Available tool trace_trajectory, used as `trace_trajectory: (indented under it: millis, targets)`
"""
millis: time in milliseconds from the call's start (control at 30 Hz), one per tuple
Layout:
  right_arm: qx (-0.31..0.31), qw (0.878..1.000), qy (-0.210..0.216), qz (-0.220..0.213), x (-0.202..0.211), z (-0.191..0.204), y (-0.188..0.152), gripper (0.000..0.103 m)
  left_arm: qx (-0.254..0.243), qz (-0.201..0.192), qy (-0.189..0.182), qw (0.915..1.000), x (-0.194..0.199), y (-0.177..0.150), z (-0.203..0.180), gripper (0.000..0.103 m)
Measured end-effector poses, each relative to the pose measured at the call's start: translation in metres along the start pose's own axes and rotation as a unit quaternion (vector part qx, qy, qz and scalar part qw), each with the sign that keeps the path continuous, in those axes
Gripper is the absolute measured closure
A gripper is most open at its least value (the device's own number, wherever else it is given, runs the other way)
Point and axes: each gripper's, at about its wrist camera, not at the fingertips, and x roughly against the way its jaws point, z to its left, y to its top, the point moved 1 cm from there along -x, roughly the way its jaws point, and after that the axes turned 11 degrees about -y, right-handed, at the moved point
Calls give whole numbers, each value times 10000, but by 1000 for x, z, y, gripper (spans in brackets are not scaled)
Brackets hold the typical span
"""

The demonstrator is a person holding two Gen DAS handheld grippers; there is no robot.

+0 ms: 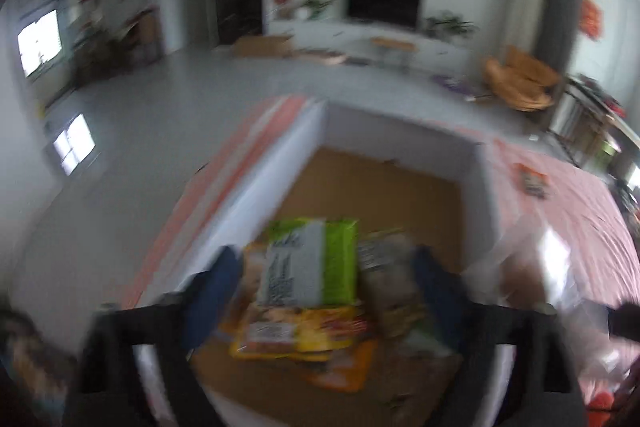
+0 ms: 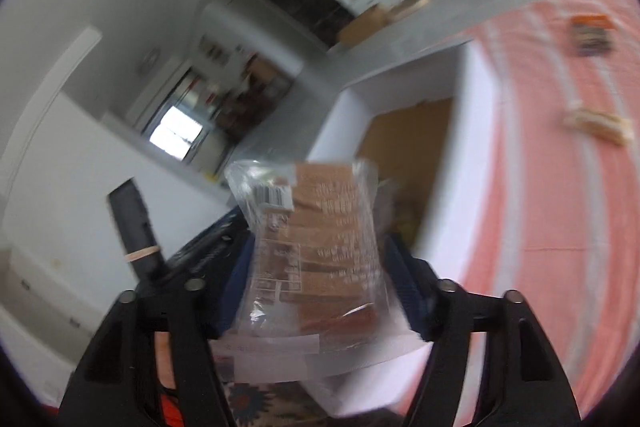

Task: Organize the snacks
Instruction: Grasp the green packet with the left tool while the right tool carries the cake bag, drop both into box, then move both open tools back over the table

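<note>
Our left gripper [image 1: 324, 275] hangs over the white box [image 1: 276, 179] with its blue fingers [image 1: 218, 281] spread wide and nothing clamped between them. Below the gap, on the box's brown cardboard floor, lies a green-and-white snack packet [image 1: 316, 261] on top of a yellow-and-orange packet [image 1: 304, 335], with a duller, blurred packet [image 1: 394, 279] just beside them at three o'clock. Out past the box, at about two o'clock in this view, a small dark-and-orange packet [image 1: 532, 181] sits alone on the pink striped tablecloth [image 1: 576, 227]. Our right gripper [image 2: 318, 267] has a clear bag of brown wafers [image 2: 320, 239] standing upright between its fingers [image 2: 402, 283]; the picture is too smeared to tell whether the pads press on it or stand just off it. Beyond that bag, at about one o'clock, we see the same white box [image 2: 468, 155] with its open top, and farther at two o'clock, well apart on the tablecloth [image 2: 540, 187], the small dark-and-orange packet [image 2: 592, 35] and a pale oblong snack [image 2: 600, 125]. Both views are blurred.
</note>
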Motion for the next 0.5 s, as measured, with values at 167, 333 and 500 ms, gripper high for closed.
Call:
trace_trajectory:
  millis: [167,333,500]
  targets:
    - [206,9982,-232,522,-32,2,-6,27,651,-47,-164,9977,-2,-11,27,6]
    - [428,9817,-1840,-258,12,-67,-19,27,295,2,-976,9948,-22,-16,-40,5]
    - [229,9044,-4204,-690,56,-171,-47,27,-451,434,-2288,9715,-37,-35,-155,5]
